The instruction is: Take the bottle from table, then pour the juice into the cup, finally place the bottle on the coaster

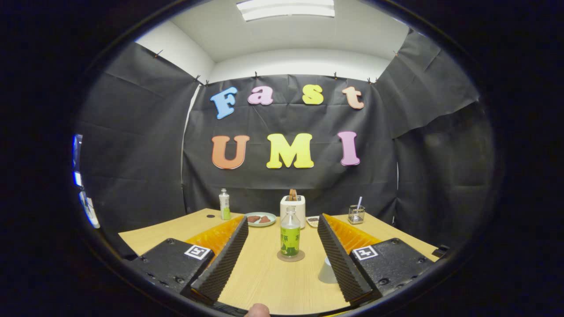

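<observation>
Bottle [290,233] on coaster [291,256] — green label unreadable — jaws apart.

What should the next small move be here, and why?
Probably pull the gripper straight back. The bottle already stands upright on the coaster, the jaws are open and touch nothing, and the cup sits beside the right finger.

Clear plastic bottle [290,233] on matt wood table [269,281].

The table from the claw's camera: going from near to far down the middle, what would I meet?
White cup by the open claw, bottle on its coaster, toaster, black cloth wall.
</observation>
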A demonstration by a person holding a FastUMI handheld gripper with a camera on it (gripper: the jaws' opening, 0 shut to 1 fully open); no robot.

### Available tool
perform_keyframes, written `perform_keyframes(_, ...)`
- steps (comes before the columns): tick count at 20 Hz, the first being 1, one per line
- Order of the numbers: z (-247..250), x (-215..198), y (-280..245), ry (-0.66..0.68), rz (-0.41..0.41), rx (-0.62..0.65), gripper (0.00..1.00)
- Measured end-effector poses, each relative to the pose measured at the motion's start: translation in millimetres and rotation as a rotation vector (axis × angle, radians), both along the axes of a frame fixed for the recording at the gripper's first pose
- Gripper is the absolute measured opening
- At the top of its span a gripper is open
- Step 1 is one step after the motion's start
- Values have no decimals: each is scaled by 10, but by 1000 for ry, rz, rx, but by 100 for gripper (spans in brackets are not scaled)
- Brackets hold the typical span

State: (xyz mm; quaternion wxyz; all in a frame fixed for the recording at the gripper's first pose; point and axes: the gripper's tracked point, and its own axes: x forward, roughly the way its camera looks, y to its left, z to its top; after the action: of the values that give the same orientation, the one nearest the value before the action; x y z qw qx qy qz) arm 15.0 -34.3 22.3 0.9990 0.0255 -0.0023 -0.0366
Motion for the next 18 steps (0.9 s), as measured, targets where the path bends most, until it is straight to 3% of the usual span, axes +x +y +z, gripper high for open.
perform_keyframes(18, 37, 14, 0, -21, 14, -4, 100)
